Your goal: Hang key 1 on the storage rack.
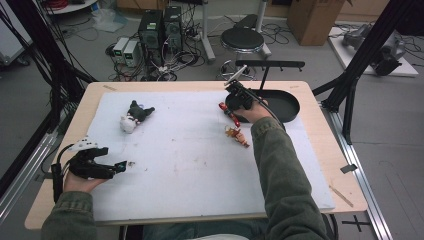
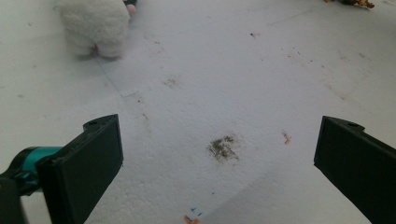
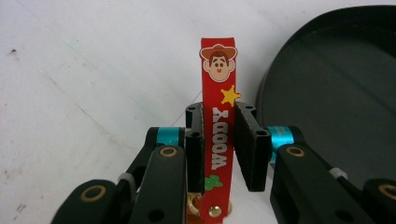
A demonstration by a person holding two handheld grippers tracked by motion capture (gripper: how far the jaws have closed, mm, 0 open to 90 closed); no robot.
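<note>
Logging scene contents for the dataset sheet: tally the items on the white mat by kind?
Plush toys: 1, grey and white plush
Red strap tags: 1, red Woody strap, clamped in the right gripper
Small figures: 1, small orange-brown figure
Trays: 1, black oval tray
Total: 4

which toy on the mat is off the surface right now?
The red Woody strap, clamped in the right tongs beside the black tray; the plush and the small figure lie on the mat.
</note>
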